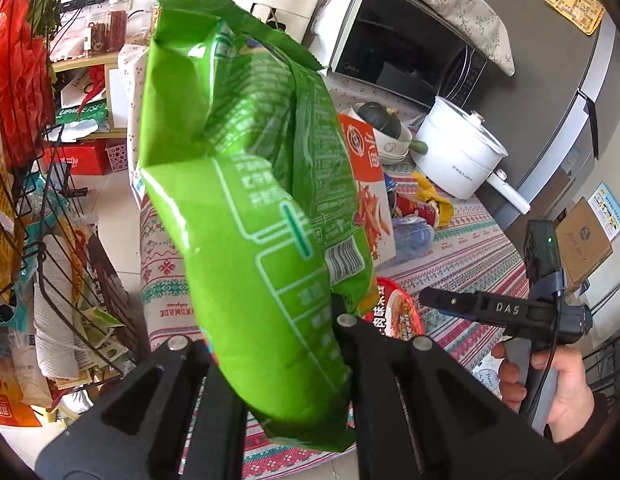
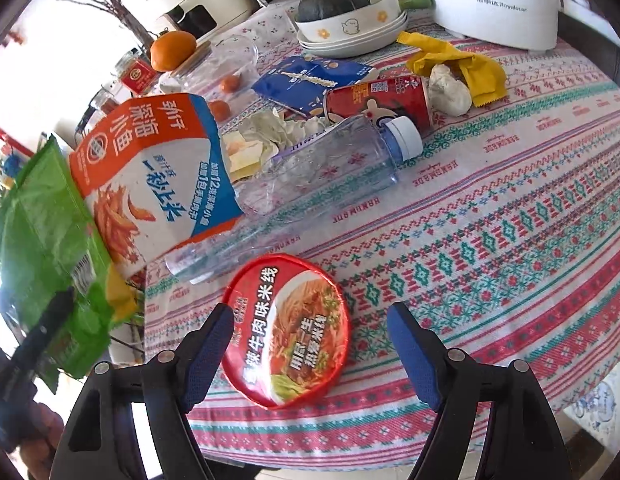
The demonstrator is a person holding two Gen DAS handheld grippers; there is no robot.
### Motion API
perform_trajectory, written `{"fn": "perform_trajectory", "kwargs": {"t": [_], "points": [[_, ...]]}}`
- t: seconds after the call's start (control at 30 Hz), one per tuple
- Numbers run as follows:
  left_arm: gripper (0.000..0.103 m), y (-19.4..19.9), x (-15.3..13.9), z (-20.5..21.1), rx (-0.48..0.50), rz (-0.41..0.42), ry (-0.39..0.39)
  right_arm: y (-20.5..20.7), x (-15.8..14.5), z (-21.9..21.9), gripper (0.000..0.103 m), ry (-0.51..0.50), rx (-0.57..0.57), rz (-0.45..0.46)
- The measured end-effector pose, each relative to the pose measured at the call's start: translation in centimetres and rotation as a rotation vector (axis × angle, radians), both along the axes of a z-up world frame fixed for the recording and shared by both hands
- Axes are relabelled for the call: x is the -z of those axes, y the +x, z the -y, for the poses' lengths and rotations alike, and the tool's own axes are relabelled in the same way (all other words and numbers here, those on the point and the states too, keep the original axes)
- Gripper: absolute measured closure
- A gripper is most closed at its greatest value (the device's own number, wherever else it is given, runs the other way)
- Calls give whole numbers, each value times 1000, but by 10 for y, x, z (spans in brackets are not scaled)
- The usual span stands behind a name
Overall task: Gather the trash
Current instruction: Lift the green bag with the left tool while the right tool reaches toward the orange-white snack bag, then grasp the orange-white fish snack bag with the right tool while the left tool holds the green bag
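The left tongs (image 1: pixel 269 344) were observed clenched on the lower part of a green snack bag (image 1: pixel 245 184), which was held upright above the near edge of the surface (image 2: pixel 510 208), clear of the patterned cloth. In the right wrist view the same green bag (image 2: pixel 45 240) was seen at the far left, beyond the edge of the surface. The right tongs (image 2: pixel 310 344) were recorded as released, the blue pads (image 2: pixel 414 360) standing wide apart and nothing pressed between them. A red round noodle lid (image 2: pixel 287 332) was noted lying flat on the cloth between and slightly beyond the two fingers, nearer the left finger; contact with either pad could not be determined. Just behind the lid an empty clear plastic bottle (image 2: pixel 301 184) with a white cap lay on its side. An orange and white carton (image 2: pixel 149 176) was seen beside the bottle, at the left edge of the surface. Further back a red cup (image 2: pixel 382 100), a blue packet (image 2: pixel 310 76), a yellow wrapper (image 2: pixel 462 64) and crumpled tissue (image 2: pixel 450 88) were logged together. A white electric pot (image 1: pixel 462 160) and a microwave (image 1: pixel 402 44) were noted at the rear. The hand (image 1: pixel 558 384) gripping the right handle appeared in the left wrist view.
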State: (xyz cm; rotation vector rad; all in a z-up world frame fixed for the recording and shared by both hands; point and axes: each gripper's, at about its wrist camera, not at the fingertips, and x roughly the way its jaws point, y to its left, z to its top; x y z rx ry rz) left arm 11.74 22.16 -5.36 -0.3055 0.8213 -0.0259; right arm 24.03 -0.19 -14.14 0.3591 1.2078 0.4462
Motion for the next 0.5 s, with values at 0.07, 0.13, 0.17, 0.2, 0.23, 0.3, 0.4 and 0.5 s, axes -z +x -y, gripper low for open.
{"fn": "perform_trajectory", "kwargs": {"t": [0.07, 0.13, 0.17, 0.2, 0.23, 0.3, 0.4, 0.5], "points": [[95, 3, 13, -4, -14, -72, 28, 3, 6, -5, 27, 30, 8, -22], [95, 6, 30, -7, -17, -146, 15, 5, 10, -12, 28, 58, 10, -20], [94, 7, 38, -8, -14, -177, 10, 5, 10, -16, 29, 81, 7, -19], [94, 8, 45, -7, -7, -205, 12, 5, 11, -20, 30, 107, 3, -21], [94, 9, 50, -5, 0, -229, 17, 6, 12, -23, 31, 134, -3, -22], [93, 9, 56, -3, 9, -251, 27, 9, 13, -29, 32, 179, -14, -21], [93, 8, 57, -3, 10, -256, 31, 14, 18, -38, 34, 226, -19, -17], [92, 10, 60, -4, 0, -271, 35, 24, 26, -43, 36, 288, 0, -15]]}}
